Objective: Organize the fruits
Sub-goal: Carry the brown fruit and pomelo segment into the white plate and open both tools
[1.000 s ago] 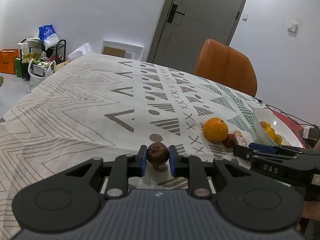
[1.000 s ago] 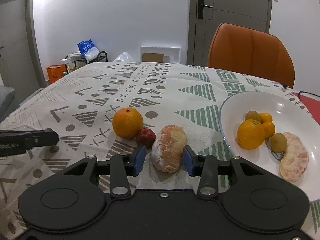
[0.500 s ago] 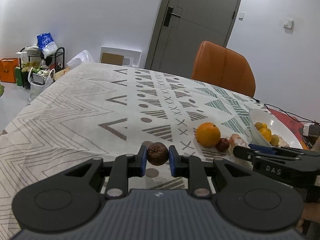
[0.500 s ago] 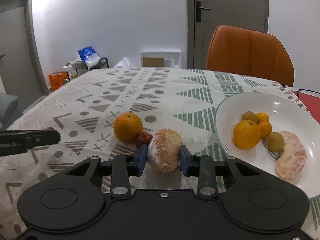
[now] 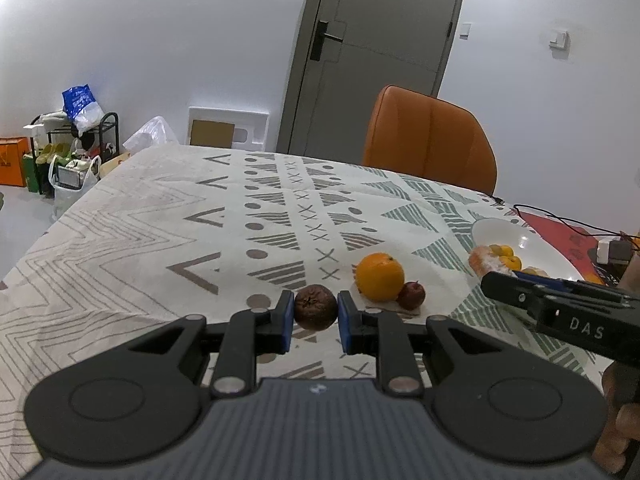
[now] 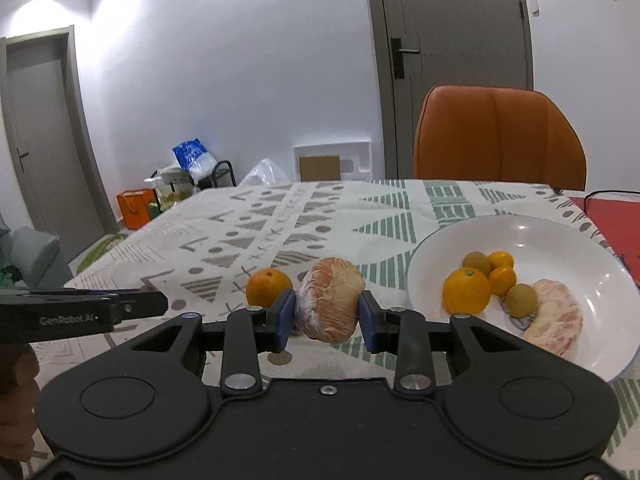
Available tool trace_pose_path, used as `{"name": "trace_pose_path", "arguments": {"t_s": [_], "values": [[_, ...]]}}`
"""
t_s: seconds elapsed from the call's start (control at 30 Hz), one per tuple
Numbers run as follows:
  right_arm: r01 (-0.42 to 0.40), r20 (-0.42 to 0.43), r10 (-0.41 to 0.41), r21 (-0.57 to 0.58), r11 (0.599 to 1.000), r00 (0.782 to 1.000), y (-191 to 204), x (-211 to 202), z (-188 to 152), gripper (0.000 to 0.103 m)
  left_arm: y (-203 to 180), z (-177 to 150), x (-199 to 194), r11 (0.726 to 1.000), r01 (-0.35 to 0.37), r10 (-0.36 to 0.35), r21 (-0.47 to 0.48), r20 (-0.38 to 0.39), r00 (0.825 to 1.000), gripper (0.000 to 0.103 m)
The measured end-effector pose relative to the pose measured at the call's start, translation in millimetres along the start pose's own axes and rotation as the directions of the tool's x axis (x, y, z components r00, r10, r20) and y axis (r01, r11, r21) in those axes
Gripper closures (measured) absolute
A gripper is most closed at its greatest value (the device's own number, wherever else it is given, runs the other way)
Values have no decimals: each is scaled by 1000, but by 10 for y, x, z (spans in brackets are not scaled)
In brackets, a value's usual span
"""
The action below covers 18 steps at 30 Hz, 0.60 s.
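**Both grippers carry fruit above the patterned table**

The left gripper [image 5: 316,316] has its jaws closed tight on a small, wrinkled dark-brown fruit [image 5: 315,306], held clear of the cloth. The right gripper [image 6: 327,317] has its jaws clamped on a peeled citrus piece [image 6: 329,298], pale orange with white pith, bulging above and below the blue pads; these jaws have just closed onto it, and it hangs above the table beside the plate's near-left rim.

Open room: the tablecloth [image 5: 140,240] is bare across its whole left and far side, running to the far edge by the orange chair [image 5: 430,140]. On the right, the white plate [image 6: 560,236] sits close to the table's right side, next to a red mat [image 6: 612,220]. Its far half is bare; an orange, two small mandarins, two small brownish-green fruits and another peeled citrus piece [image 6: 554,316] cluster in its near half.

On the cloth, a whole orange [image 5: 379,277] and a small dark-red fruit [image 5: 411,296] lie touching, between the two grippers.
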State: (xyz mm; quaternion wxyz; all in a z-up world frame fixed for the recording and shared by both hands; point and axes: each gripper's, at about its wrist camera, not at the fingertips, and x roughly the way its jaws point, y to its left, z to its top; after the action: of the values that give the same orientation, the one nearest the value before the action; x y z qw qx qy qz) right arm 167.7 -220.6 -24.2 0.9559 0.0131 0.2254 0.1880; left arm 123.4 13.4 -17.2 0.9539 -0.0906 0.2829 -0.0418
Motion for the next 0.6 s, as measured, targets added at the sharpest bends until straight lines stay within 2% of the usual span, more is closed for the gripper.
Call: {"name": "trace_pose_path", "arguments": {"t_s": [0.23, 0.6], "values": [[18, 30, -19, 23, 1000, 999, -162, -115, 1, 71, -164, 27, -2, 1000, 13, -14, 26, 8, 1000, 82], [103, 51, -107, 76, 992, 993, -587, -276, -27, 71, -477, 73, 107, 996, 54, -54, 72, 6, 999, 82]]}}
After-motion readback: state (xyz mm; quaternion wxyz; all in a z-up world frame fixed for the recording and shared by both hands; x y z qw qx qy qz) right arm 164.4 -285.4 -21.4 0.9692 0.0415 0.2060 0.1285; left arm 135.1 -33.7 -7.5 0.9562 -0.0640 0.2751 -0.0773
